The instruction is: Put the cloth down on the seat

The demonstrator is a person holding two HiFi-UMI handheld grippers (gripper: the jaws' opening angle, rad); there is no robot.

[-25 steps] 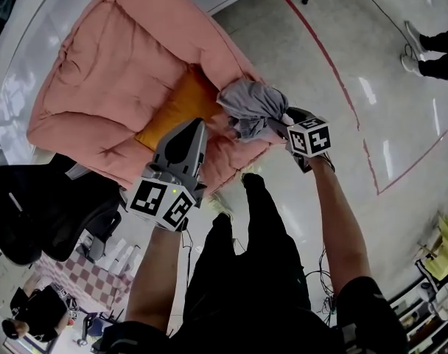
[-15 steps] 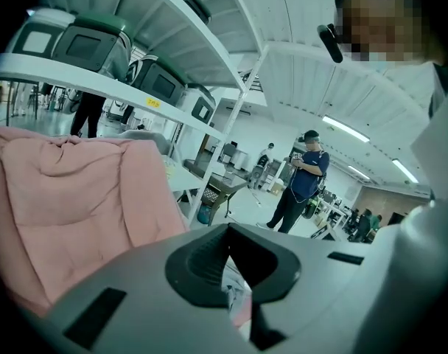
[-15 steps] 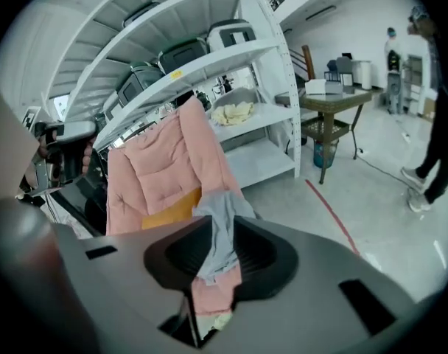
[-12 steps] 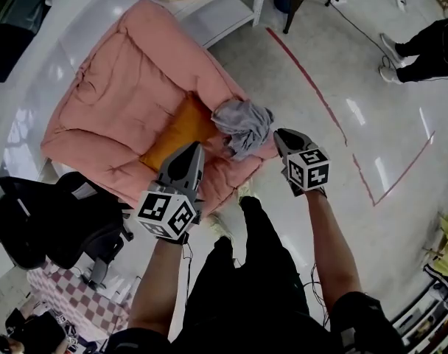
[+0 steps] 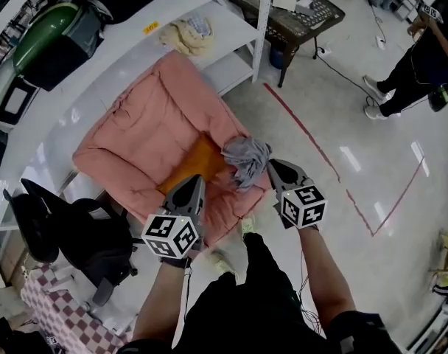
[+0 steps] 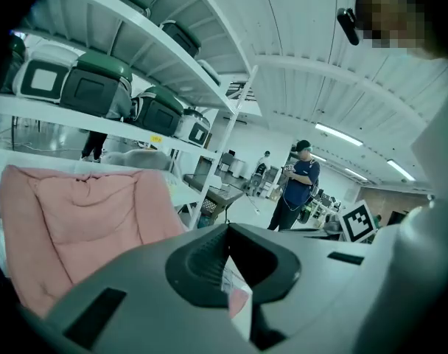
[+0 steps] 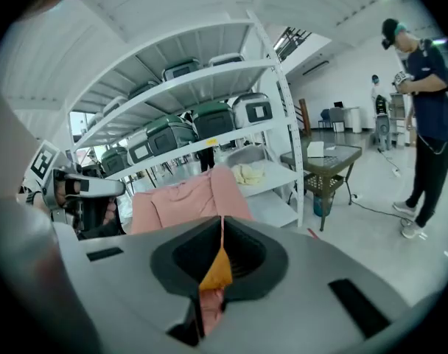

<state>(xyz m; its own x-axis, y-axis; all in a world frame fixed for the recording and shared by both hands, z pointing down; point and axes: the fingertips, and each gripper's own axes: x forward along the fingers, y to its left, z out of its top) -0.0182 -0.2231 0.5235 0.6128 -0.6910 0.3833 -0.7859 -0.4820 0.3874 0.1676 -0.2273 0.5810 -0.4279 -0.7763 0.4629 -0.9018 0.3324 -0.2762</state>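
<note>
The grey cloth (image 5: 246,161) lies crumpled on the front right edge of the pink padded seat (image 5: 143,139), beside an orange cushion (image 5: 196,164). My right gripper (image 5: 271,167) hovers just right of the cloth, apart from it; its jaws are closing shut with nothing between them. In the right gripper view, my right gripper (image 7: 222,223) shows only a thin slit, with the orange cushion (image 7: 217,271) behind it. My left gripper (image 5: 194,186) stands shut over the seat's front edge, left of the cloth. The left gripper view shows my left gripper (image 6: 228,231) empty, the pink seat (image 6: 77,212) beyond.
A white shelving rack (image 5: 121,43) with dark green cases stands behind the seat, with a yellowish rag (image 5: 183,35) on it. A black office chair (image 5: 69,234) is at left. A small mesh table (image 5: 290,9) and a standing person (image 5: 415,65) are at right. Red tape (image 5: 312,139) marks the floor.
The right gripper has come off the cloth and drawn back to its right, jaws now together. The cloth stays on the seat's edge. The head view has lifted, showing more of the room.
</note>
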